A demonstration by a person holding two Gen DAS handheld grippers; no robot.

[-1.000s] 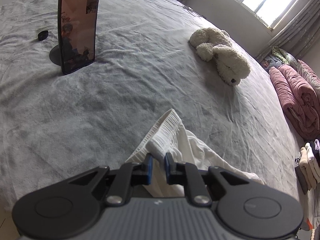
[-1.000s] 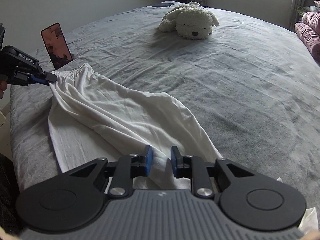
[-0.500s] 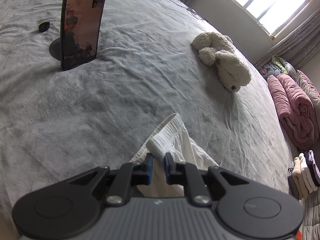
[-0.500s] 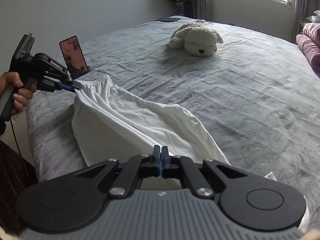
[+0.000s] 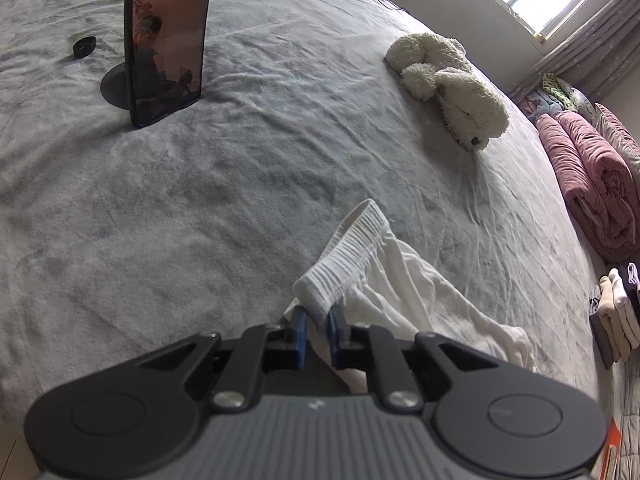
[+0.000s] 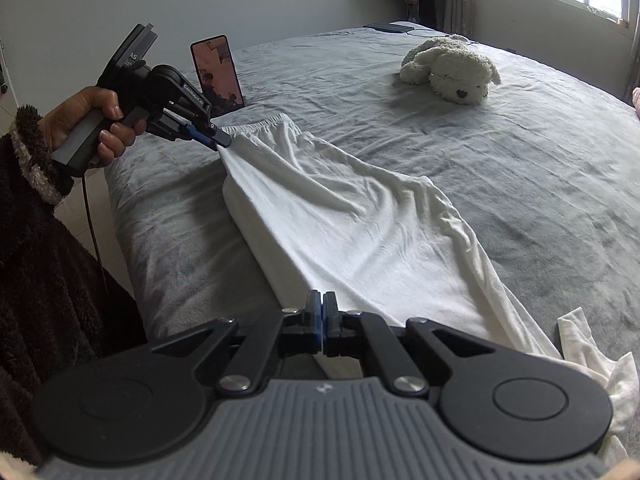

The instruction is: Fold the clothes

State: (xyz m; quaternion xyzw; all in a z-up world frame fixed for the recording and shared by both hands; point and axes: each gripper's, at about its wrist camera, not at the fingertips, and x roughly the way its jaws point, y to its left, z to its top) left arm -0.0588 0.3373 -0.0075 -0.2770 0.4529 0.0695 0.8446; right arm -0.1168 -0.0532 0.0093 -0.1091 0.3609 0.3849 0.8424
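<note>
White trousers (image 6: 352,220) hang stretched between both grippers above the grey bed (image 6: 520,152). My left gripper (image 5: 318,314) is shut on the ribbed elastic waistband (image 5: 352,248); it also shows in the right wrist view (image 6: 222,140), held by a hand. My right gripper (image 6: 321,312) is shut on the near edge of the trousers toward the leg end. The far edge of the cloth rests on the bed, and a loose leg end (image 6: 592,344) trails at the right.
A phone on a round stand (image 5: 166,36) is upright at the far left, with a small black ring (image 5: 83,46) beside it. A white plush dog (image 5: 452,80) lies farther back. Rolled pink quilts (image 5: 592,176) and stacked folded clothes (image 5: 616,316) sit off the bed's right side.
My right gripper closed on the trousers' edge and lifted it. Both grippers rose and pulled the cloth taut off the bed's near edge.
</note>
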